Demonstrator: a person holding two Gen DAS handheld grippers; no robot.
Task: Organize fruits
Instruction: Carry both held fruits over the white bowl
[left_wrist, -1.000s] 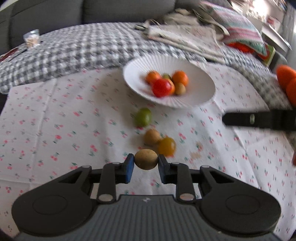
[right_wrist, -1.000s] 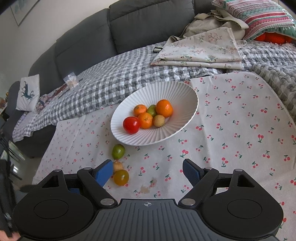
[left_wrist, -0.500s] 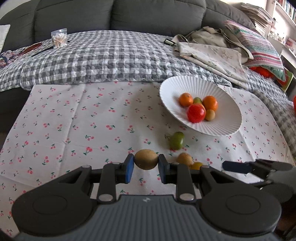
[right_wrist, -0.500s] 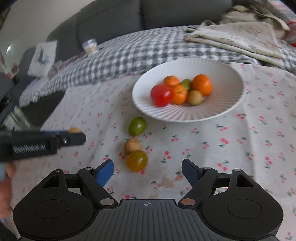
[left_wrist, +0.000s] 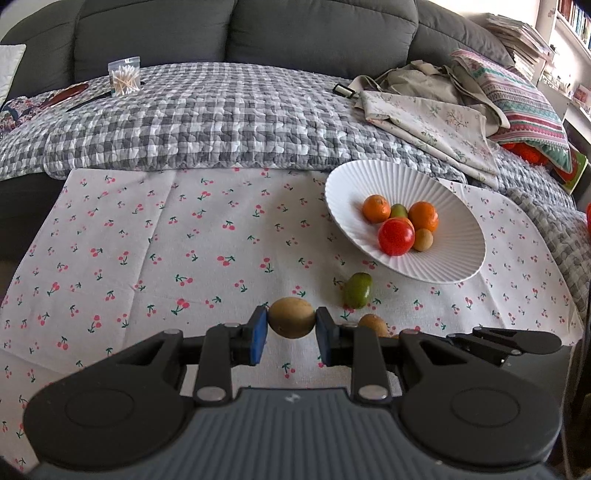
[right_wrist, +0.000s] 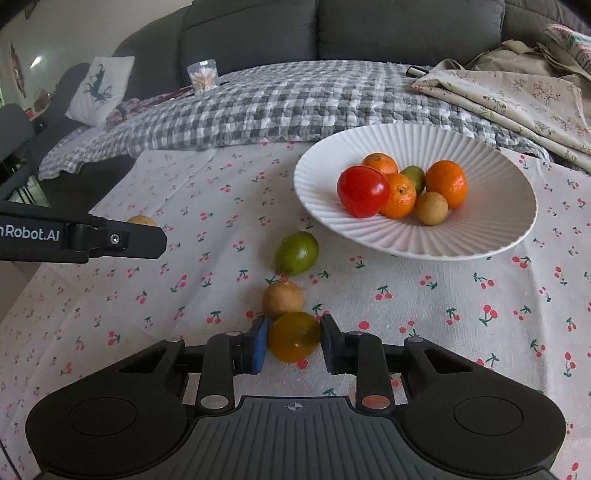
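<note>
The left gripper (left_wrist: 291, 330) is held level above the near edge of the cherry-print cloth (left_wrist: 155, 236), its blue pads pressed on either side of a brown kiwi (left_wrist: 291, 317), which hangs clear of the cloth. From the right wrist view its black finger (right_wrist: 110, 240) reaches in from the left edge, the kiwi just showing behind it. The right gripper (right_wrist: 293, 341) sits low over the cloth nearer the right edge, fingers pointing toward the sofa, jaws narrowed around a yellow-orange tomato (right_wrist: 293, 341); the pads look to be at its sides, though I cannot tell if both press on it. The tomato seems to rest on the cloth, touching a small tan fruit (right_wrist: 283, 300) just beyond it. A green lime (right_wrist: 296, 253) lies a little farther on, near the white ribbed bowl (right_wrist: 480, 236) toward the far right corner, which holds a red tomato (right_wrist: 363, 191), three oranges, a green fruit and a small tan one
</note>
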